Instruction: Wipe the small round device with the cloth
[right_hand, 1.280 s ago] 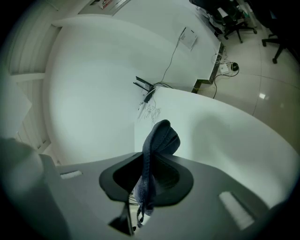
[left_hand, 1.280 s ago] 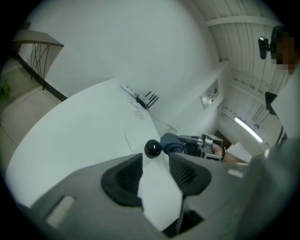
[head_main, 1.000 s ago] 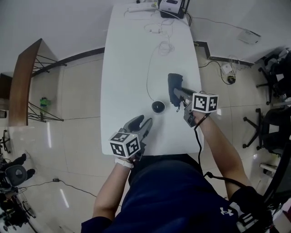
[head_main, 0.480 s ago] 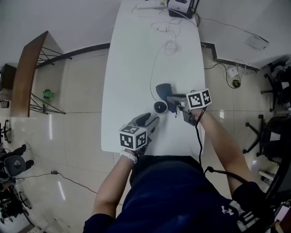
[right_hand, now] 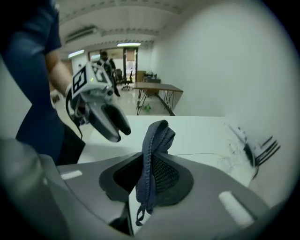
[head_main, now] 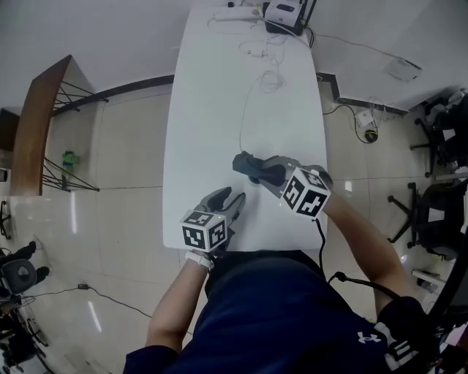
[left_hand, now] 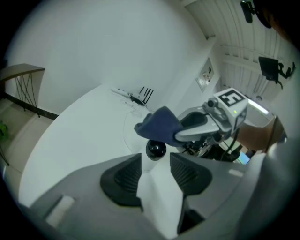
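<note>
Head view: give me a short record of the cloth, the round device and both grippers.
cloth: dark blue, pinched in the right gripper, held over the device
device: small, round, black, on the white table
left gripper: open, empty, device just beyond its jaws
right gripper: shut on cloth
contact: unclear

Long white table [head_main: 212, 109] with rounded corners stands on a pale tiled floor [head_main: 124, 153]. At the table's far end sits a box with black antennas [head_main: 287, 14], with a white power strip [head_main: 230, 11] just beside it. A thin white cable [head_main: 243, 117] runs down the table from a loose coil [head_main: 269, 79] near that end. Left of the table, well apart, is a wood-topped desk on black wire legs [head_main: 36, 124]. A small green object [head_main: 69, 159] lies on the floor under it. On the right are black office chairs [head_main: 431, 212] and floor cables with a plug [head_main: 369, 130].
</note>
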`<action>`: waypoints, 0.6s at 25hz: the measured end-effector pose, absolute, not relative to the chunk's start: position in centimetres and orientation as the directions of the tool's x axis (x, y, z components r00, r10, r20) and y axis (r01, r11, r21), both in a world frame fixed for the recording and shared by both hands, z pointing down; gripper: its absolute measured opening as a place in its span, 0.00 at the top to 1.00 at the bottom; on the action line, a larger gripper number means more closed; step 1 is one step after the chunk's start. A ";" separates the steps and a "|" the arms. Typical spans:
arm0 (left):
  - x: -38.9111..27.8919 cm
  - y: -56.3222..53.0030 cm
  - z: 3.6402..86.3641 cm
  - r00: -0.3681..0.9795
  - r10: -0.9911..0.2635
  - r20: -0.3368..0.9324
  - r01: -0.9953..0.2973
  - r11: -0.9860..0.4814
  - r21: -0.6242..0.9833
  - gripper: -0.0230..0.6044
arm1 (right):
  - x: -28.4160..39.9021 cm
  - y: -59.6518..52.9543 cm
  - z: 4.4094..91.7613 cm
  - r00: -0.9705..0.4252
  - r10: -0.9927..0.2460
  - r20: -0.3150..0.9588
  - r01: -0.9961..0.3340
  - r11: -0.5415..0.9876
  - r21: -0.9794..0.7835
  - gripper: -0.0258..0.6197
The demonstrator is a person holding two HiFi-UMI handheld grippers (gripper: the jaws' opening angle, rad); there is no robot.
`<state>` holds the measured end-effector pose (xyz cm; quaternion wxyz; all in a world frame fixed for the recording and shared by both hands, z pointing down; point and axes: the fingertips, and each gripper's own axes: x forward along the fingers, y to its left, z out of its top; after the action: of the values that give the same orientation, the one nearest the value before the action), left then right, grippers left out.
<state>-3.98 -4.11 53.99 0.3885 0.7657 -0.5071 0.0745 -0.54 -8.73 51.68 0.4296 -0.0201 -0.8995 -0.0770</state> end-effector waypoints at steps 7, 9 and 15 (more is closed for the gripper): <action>-5.8 -1.9 54.3 0.483 -0.719 0.500 -0.812 -0.155 0.562 0.66 | 0.5 -4.1 54.6 -0.546 -0.129 0.828 0.148 0.957 0.247 0.87; -6.4 -1.4 54.4 0.485 -0.720 0.496 -0.806 -0.148 0.573 0.66 | 0.6 -4.0 53.8 -0.587 -0.095 0.804 0.089 0.980 0.180 0.87; -7.9 -0.2 54.5 0.466 -0.745 0.478 -0.793 -0.111 0.599 0.66 | 1.8 -9.9 47.9 -0.753 -0.113 0.648 -0.177 0.984 -0.034 0.87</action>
<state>-7.91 -0.18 54.51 0.4219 0.7448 -0.5162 0.0284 1.82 -9.89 47.90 0.3427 0.0775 -0.9351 0.0464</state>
